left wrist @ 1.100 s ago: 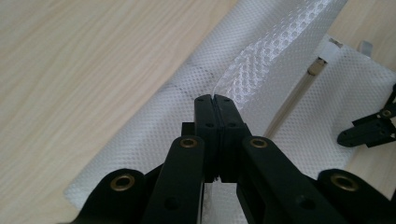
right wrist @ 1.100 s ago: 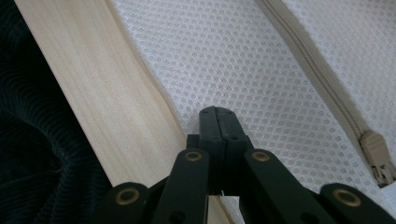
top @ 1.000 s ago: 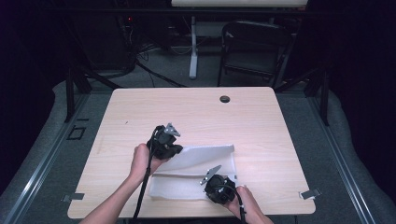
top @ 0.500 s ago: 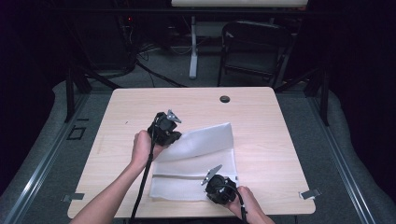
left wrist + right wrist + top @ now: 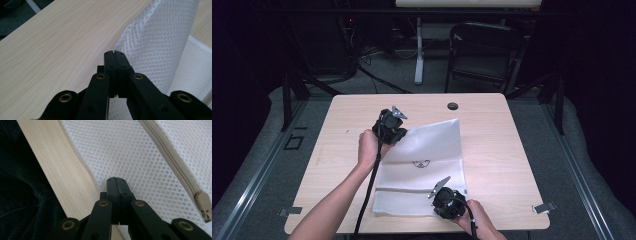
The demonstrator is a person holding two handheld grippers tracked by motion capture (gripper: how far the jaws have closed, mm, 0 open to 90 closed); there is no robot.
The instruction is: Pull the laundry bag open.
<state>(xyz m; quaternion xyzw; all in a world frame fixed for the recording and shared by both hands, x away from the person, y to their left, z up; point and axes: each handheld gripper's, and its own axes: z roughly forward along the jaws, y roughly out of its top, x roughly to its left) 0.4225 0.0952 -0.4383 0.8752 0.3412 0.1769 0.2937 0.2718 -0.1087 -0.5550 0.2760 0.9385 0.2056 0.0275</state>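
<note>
A white mesh bag (image 5: 432, 150) lies spread on the wooden table (image 5: 517, 165), with a small dark print (image 5: 420, 163) at its middle. My left gripper (image 5: 401, 133) is shut on the bag's far left corner and holds it slightly off the table. In the left gripper view, the jaws (image 5: 114, 53) pinch the raised mesh (image 5: 160, 37). At the bag's near edge, my right gripper (image 5: 438, 206) is shut on the mesh. The right gripper view shows its jaws (image 5: 115, 180) closed on the fabric (image 5: 130, 150), beside a beige zipper (image 5: 172, 162) and its pull (image 5: 203, 203).
A small black round cap (image 5: 453, 106) sits in the table near its far edge. A dark folding chair (image 5: 484, 50) and stand legs are beyond the table. The table's near edge runs just beside my right gripper, and bare wood lies left and right of the bag.
My left gripper has moved toward the far edge and slightly up, drawing the bag's corner with it, so the folded bag has spread open. My right gripper has stayed put.
</note>
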